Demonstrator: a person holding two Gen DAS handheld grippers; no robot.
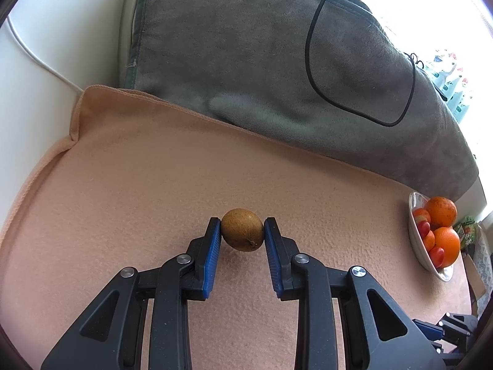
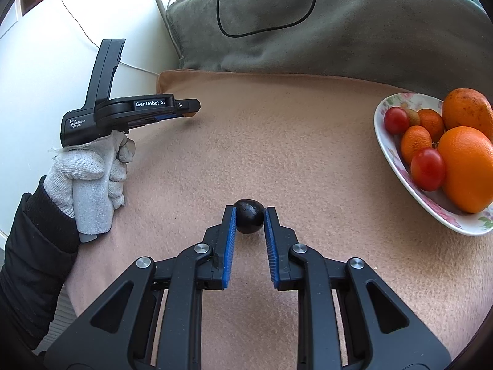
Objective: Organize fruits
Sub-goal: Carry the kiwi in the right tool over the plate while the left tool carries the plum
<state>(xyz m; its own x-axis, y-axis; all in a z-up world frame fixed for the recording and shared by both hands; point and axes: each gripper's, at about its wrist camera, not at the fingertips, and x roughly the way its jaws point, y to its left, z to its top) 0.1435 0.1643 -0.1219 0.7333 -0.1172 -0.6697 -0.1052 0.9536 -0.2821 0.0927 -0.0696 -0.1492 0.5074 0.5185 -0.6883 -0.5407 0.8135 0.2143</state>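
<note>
My left gripper [image 1: 242, 229] is shut on a brown kiwi-like fruit [image 1: 242, 229] just above the peach cloth [image 1: 154, 185]. It also shows in the right wrist view [image 2: 189, 111], held by a gloved hand at the left. My right gripper [image 2: 249, 217] is shut on a small black round fruit [image 2: 249, 215] over the cloth. A white floral bowl [image 2: 391, 151] at the right holds oranges [image 2: 468, 166], tangerines and red fruits [image 2: 428, 169]. The bowl also shows at the right edge of the left wrist view [image 1: 416, 246].
A grey blanket [image 1: 277, 61] with a black cable [image 1: 311, 61] lies behind the cloth. A white wall [image 2: 61, 61] with a white cable stands at the left. The right gripper's body shows at the lower right in the left wrist view [image 1: 443, 333].
</note>
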